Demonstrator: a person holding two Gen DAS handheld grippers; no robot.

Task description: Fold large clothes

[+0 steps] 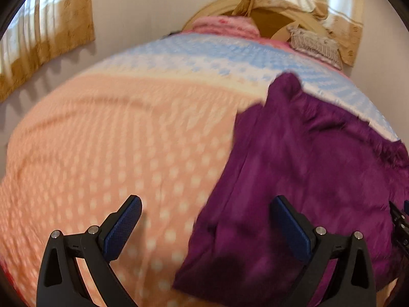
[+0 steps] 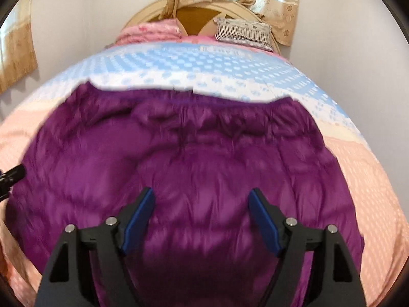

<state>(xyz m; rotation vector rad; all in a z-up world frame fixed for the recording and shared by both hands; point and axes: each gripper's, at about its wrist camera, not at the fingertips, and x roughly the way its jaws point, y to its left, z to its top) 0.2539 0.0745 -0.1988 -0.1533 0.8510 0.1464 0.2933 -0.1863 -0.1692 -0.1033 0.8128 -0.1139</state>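
Left wrist view: the left gripper (image 1: 205, 227) hangs with jaws wide and empty over the peach dotted bedspread (image 1: 102, 153), at the near left edge of the purple garment (image 1: 306, 168).

Right wrist view: the right gripper (image 2: 202, 220), jaws spread and holding nothing, hovers above the garment's middle. It looks like a pause between folds; next, each gripper needs an edge to pinch. No containers are visible.

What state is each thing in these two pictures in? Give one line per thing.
Purple garment: spread on the bed, held by neither gripper.
Left gripper: open, nothing between its pads.
Right gripper: open above the garment.
Bedspread: laid over the bed.
Curtain: drawn.
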